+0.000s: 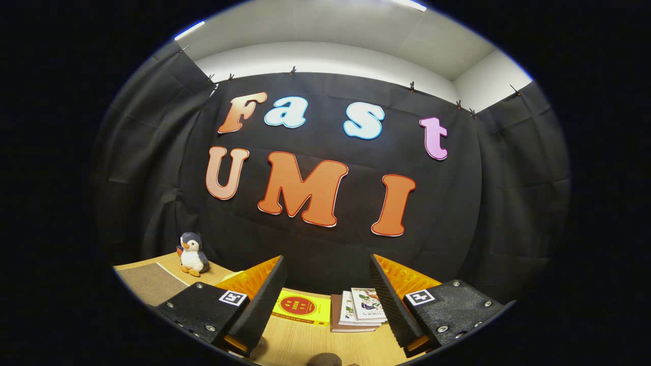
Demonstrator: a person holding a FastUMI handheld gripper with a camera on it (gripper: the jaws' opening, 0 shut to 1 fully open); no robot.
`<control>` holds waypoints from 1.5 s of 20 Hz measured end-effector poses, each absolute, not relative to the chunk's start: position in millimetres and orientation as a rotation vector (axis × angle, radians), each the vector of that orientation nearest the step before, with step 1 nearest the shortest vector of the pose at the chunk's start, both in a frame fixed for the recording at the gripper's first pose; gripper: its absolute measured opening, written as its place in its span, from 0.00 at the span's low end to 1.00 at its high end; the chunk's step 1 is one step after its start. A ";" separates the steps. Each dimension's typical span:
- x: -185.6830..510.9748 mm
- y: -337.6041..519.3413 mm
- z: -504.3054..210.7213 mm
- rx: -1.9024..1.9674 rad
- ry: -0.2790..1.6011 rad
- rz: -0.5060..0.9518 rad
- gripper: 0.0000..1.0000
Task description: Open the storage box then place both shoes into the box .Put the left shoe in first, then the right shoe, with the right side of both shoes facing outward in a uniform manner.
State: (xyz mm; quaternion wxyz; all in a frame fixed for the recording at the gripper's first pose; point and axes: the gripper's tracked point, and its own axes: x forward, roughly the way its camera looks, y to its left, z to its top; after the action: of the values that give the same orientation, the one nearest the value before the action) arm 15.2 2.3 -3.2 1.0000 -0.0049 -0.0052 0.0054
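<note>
Your table [305,343] runs wood-topped under the gripper [325,300], with a grey mat [152,282] at far left. Beyond the fingers lie a stack of books [356,310] and, just left of it, a yellow book [301,308]. A toy penguin [193,254] stands far left by the mat.

Your jaws are wide apart and hold nothing.

You are aimed level at the wall, so I cannot tell where the box and shoes are; a dark rounded shape [324,359] at the near edge, between the fingers, is too cut off to name. The risk: drop blind and you may strike that shape or the books. Tilt down first and find the box lid.
</note>
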 end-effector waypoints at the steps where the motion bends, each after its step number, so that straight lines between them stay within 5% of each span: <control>1: 14.6 3.8 -3.5 -0.006 -0.011 0.014 0.97; 20: 12.8 64.8 -40.3 0.028 0.125 0.188 0.97; 30: -20.4 171.4 -121.9 0.239 0.442 0.525 0.97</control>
State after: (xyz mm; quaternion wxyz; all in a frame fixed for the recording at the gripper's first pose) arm -20.4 171.4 -121.9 0.9347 0.1170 0.2163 0.2567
